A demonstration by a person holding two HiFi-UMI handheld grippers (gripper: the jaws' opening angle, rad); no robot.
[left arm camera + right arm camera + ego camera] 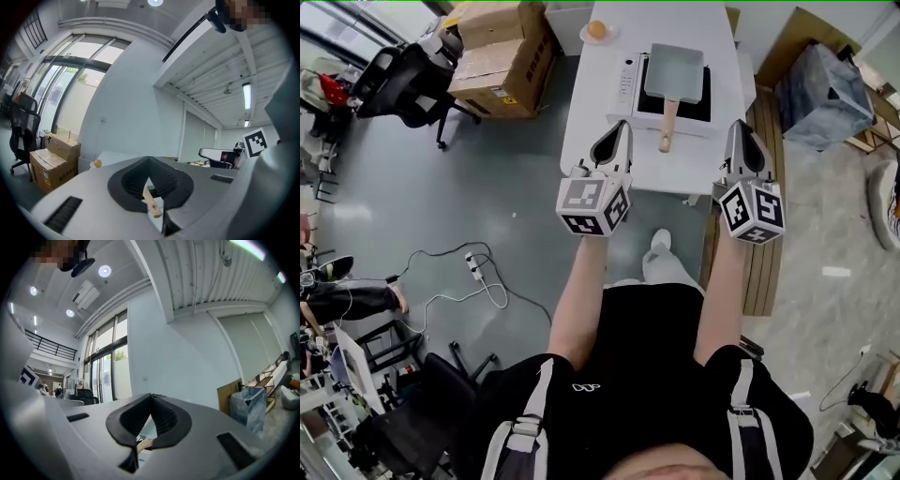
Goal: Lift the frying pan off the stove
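Your frying pan (673,73) sits on the stove (626,82), on the white surface (591,103) in front of you. Its wooden handle (667,127) points back toward you.

Your left gripper (616,133) and right gripper (741,139) hang by the near edge of the surface. The handle lies between them, apart from both. The fingers on each one are pressed tight together and hold nothing.

A small orange ball (597,30) rests on a plate at the far end of the surface. On the floor to your left are cardboard boxes (502,56), a black chair (403,84) and a white cable (459,272). A grey bag (825,94) stands to your right.

Only the head view shows the whole pan. Each gripper view shows just a bit of the handle, low down under the closed fingers. The left gripper view also catches the orange ball and the boxes. The right gripper view catches the grey bag and tall windows (105,366).
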